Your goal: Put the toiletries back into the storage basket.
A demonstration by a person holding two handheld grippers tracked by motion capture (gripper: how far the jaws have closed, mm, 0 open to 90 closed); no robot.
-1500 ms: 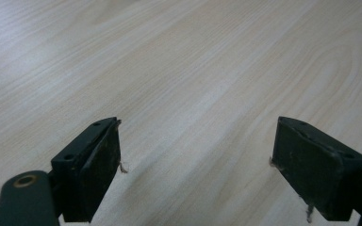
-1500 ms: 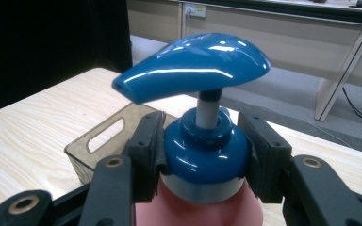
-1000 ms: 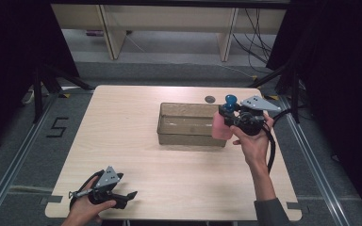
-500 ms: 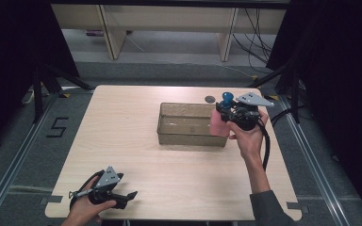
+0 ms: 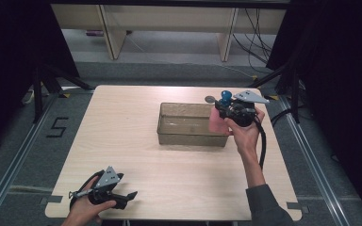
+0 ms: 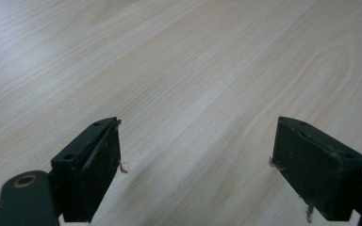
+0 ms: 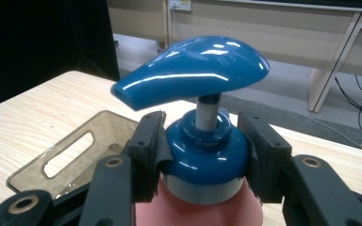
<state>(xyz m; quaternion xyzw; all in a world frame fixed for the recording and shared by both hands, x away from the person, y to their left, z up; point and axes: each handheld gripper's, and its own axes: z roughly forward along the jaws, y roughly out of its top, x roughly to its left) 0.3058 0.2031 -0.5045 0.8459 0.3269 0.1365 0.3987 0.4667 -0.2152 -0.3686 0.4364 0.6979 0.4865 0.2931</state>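
Overhead light, even on the pale wooden table (image 5: 169, 141); surroundings to both sides fall off to near black. High view soft, low detail. Right claw (image 7: 202, 155) view: hard white glare streaks on the glossy blue pump-bottle cap (image 7: 193, 75) between its jaws, cap sharp, background behind it slightly soft. Left claw (image 6: 195, 160) view: wood grain just ahead of the jaws crisp, blurring farther out toward the top edge; faint soft shadow on the table below the left jaw. Jaw edges nearest the lens are out of focus.
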